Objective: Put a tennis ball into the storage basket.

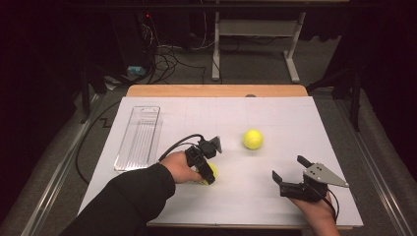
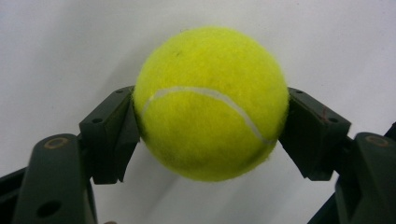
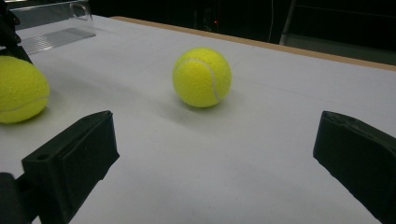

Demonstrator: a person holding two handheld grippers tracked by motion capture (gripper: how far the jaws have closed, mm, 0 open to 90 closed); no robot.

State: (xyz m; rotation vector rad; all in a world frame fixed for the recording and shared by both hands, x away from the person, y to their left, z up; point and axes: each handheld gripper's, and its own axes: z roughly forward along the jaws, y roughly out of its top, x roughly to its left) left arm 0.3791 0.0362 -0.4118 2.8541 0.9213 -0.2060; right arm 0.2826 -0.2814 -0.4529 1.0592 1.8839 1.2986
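The left gripper (image 1: 210,169) is closing its two black jaws on a yellow tennis ball (image 2: 211,102). In the left gripper view the jaws are touching the ball on both sides, at its widest part, so the opening is just as wide as the ball itself. This held ball (image 1: 210,172) is sitting low over the white sheet (image 1: 275,123), and a shadow is lying under it; I cannot tell if it is touching the sheet.

The right gripper (image 1: 289,169) is staying well to the right of the held ball, near the front edge of the sheet, with its jaws standing wide apart and holding nothing. In the right gripper view its jaws are framing a second tennis ball (image 3: 202,77), which is resting alone on the sheet, beyond the held ball and a little to its right (image 1: 253,139).

To the left of the held ball, and farther back, a clear plastic tray (image 1: 139,137) is lying on the sheet. The sheet is covering a wooden table (image 1: 216,90). Beyond the table the room is dark; cables (image 1: 167,56) are lying on the floor and the white legs of another table (image 1: 290,54) are standing there.
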